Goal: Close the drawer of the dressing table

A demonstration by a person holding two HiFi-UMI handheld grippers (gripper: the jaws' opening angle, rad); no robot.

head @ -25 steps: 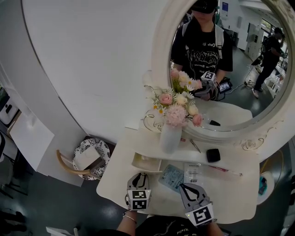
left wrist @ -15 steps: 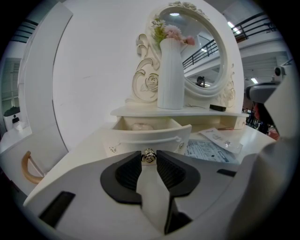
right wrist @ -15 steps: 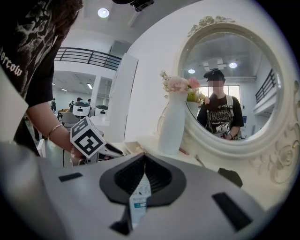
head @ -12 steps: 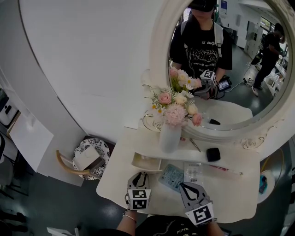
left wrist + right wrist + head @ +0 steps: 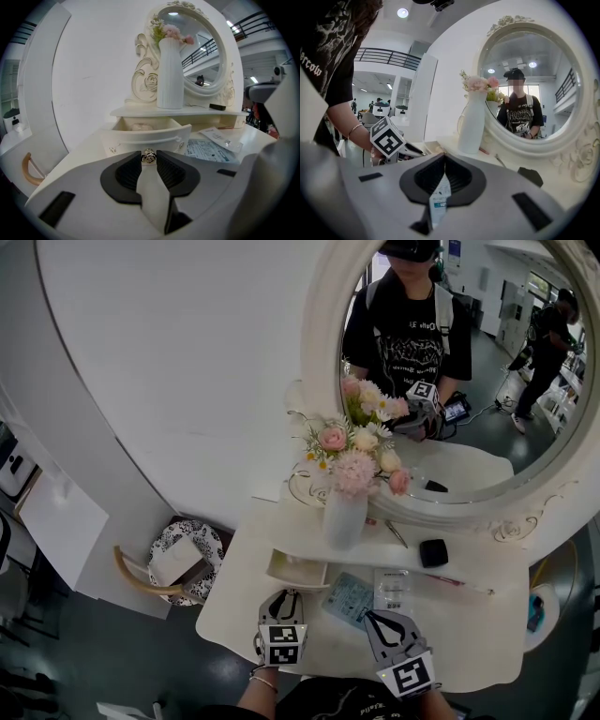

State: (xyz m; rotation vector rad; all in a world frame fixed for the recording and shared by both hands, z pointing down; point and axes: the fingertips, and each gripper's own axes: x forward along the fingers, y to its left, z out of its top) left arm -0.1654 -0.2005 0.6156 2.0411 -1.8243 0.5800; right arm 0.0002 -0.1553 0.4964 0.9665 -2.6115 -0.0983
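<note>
The white dressing table has a small drawer pulled out from under its shelf, its inside showing. In the left gripper view the curved drawer front faces me, with its metal knob at the jaw tips. My left gripper is shut on that knob, the jaws a knob's width apart. In the head view the left gripper touches the drawer front. My right gripper hovers to its right over a blue leaflet. Its jaws are shut with nothing between them.
A white vase of flowers stands on the shelf above the drawer, before the oval mirror. A clear packet, a black box and a thin pen lie to the right. A patterned basket sits on the floor, left.
</note>
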